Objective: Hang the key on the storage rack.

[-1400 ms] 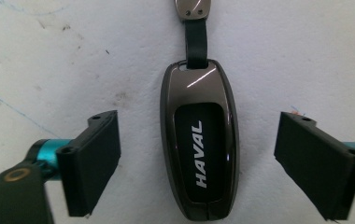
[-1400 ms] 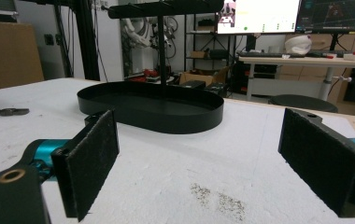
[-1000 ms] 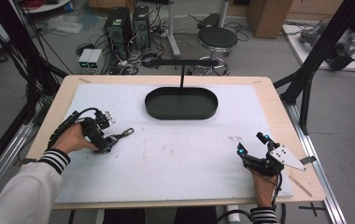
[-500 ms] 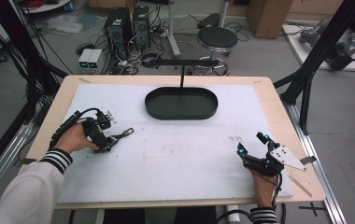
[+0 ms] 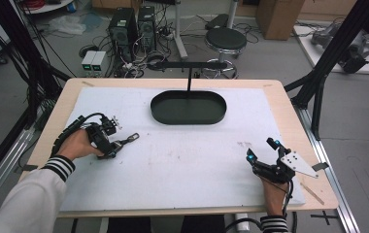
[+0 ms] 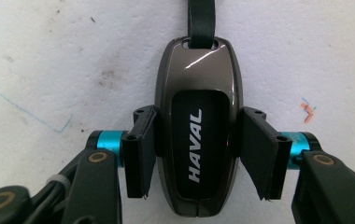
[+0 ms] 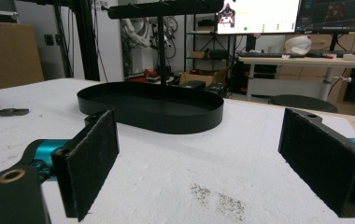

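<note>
- I've got the table under its white mat, the big picture first; nothing on it has reached a resting place yet, so I judge the job barely started.
- The black oval tray sits at the far middle of the mat with its T-shaped hanger stand rising from it; the tray bed looks bare in the right gripper view and the bar carries nothing that I can see; if the key is meant for that tray or bar, that whole carry is left to do.
- My left gripper lies low on the mat at the left, well apart from the tray; its jaws have just been closing and now clamp the key fob from both sides, pads pressed on its flanks; so the grasp is made, I'd say, the lift is not.
- The fob rests flat on the mat, HAVAL lettering up, its strap running away from the jaws toward the tray side; in the high view I see the strap's end poking out past the gripper.
- My right gripper waits at the near right; jaws spread wide, nothing between the pads; no part in the work so far.
</note>
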A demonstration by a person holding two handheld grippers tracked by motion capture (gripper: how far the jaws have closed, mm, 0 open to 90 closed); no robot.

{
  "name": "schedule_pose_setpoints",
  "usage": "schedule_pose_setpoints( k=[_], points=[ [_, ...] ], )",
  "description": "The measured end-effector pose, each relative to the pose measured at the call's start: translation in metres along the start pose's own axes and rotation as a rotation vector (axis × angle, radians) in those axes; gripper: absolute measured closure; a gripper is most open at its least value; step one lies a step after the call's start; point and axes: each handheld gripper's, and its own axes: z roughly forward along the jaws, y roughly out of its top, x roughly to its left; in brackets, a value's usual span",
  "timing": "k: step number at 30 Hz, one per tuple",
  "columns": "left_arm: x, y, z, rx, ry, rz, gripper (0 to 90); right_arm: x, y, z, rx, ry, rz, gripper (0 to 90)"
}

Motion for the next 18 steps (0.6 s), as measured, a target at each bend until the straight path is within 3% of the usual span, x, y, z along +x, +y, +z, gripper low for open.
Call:
schedule_pose_setpoints(
  k=[3,6,9,10,11,18],
  points=[
    [-0.001,-0.001,-0.002,-0.014,0.013,0.011,48.8,0.000,0.000,0.000,0.000,-0.001,0.001,11.4],
    [0.001,-0.001,-0.007,-0.043,0.019,-0.006,48.8,0.000,0.000,0.000,0.000,0.000,0.000,11.4],
    [0.002,-0.004,-0.013,-0.117,0.044,-0.036,48.8,0.000,0.000,0.000,0.000,0.000,0.000,11.4],
    [0.003,-0.004,-0.016,-0.124,0.049,-0.029,48.8,0.000,0.000,0.000,0.000,-0.001,0.001,11.4],
    [0.003,-0.005,-0.018,-0.170,0.052,-0.050,48.8,0.000,0.000,0.000,0.000,-0.001,0.001,11.4],
    [0.009,-0.009,-0.038,-0.333,0.060,-0.092,48.8,0.000,0.000,0.000,-0.001,-0.001,-0.002,11.4]
  ],
)
